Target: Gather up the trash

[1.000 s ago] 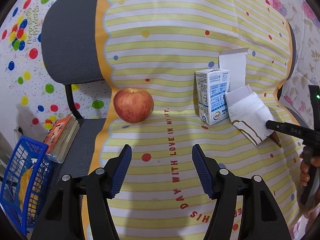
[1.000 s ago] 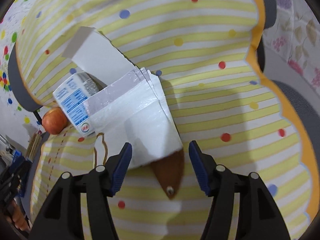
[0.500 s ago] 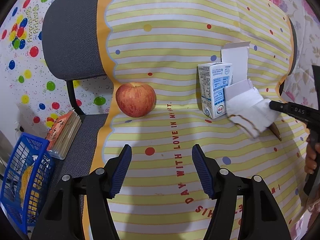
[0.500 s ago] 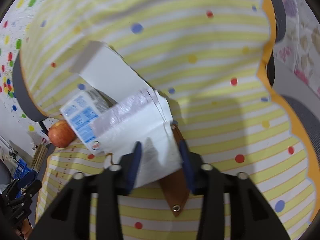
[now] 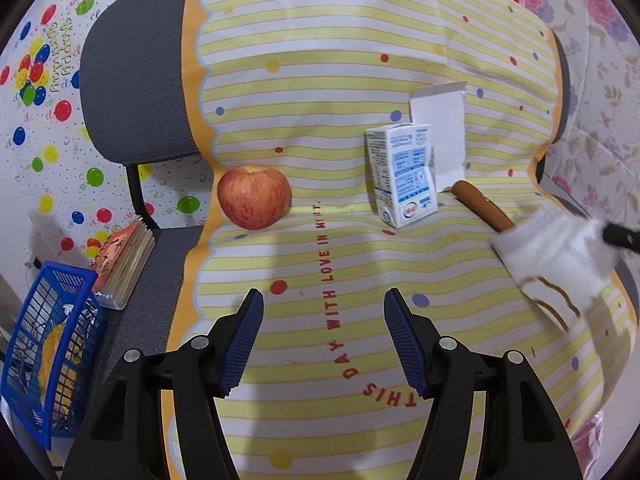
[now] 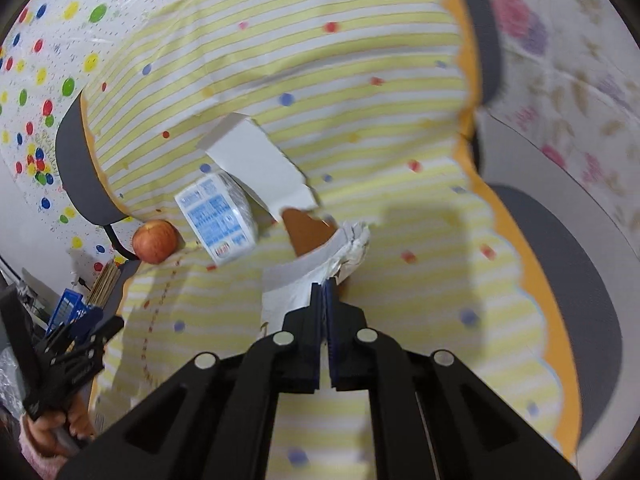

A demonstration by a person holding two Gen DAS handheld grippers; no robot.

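The right gripper [image 6: 325, 292] is clenched on a folded white paper napkin [image 6: 308, 280], its blue pads pinching one edge so that the rest fans out beyond the tips. In the left wrist view the same napkin [image 5: 552, 264] shows blurred, with a thin brown line printed near its lower corner, held off the striped cloth [image 5: 320, 80] to the right of the milk carton [image 5: 402, 176] — which serves here as the landmark.

The carton [image 6: 218, 216], white with blue print, stands upright on the yellow-and-white striped, dotted cloth. Just behind it and to its right leans an opened white cardboard box flap [image 5: 440, 128], touching the carton's back edge. To the carton's right, at its foot, lies a brown leather-like strap [image 5: 482, 204], one end under the flap and the other running beneath the lifted napkin. Well to the carton's left sits a red apple [image 5: 254, 196], near the cloth's orange scalloped border.

The left gripper [image 5: 324, 338] hangs released — jaws wide apart with nothing between them — above the cloth in front of the carton. Far to the carton's left, off the cloth, a blue plastic basket [image 5: 48, 344] stands beside a spiral notebook [image 5: 124, 264] on the grey chair seat [image 5: 156, 280].
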